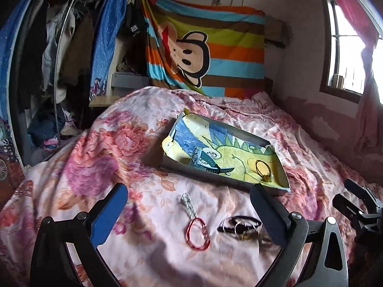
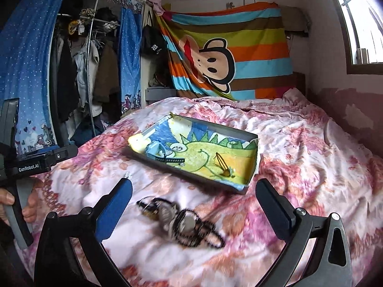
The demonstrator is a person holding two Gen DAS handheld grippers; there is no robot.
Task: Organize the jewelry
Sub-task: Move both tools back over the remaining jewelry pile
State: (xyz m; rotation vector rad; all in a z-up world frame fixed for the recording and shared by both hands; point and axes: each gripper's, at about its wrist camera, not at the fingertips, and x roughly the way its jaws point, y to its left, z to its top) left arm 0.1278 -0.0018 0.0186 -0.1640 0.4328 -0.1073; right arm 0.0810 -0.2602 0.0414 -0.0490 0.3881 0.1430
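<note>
Jewelry half sorted: a watch (image 1: 207, 159) and a yellow hair tie (image 1: 262, 167) lie in the tray (image 1: 225, 179) beyond my fingers. Between my wide-open, empty left gripper (image 1: 189, 215) sit a red bracelet (image 1: 198, 234), silver chain (image 1: 188, 204) and dark bands (image 1: 239, 224); my right gripper (image 2: 194, 210) gapes empty too.

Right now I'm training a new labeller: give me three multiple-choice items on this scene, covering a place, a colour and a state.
1. Where is the watch?
A in the tray
B on the quilt
C in a claw

2. What colour is the bracelet beside the silver chain?
A green
B red
C white

3. How does the left claw stand?
A shut on the chain
B shut, empty
C open, empty

Key: 1 A, it lies on the tray's drawing; 2 B, a red loop on the quilt; 3 C, jaws wide apart, nothing between the pads.
</note>
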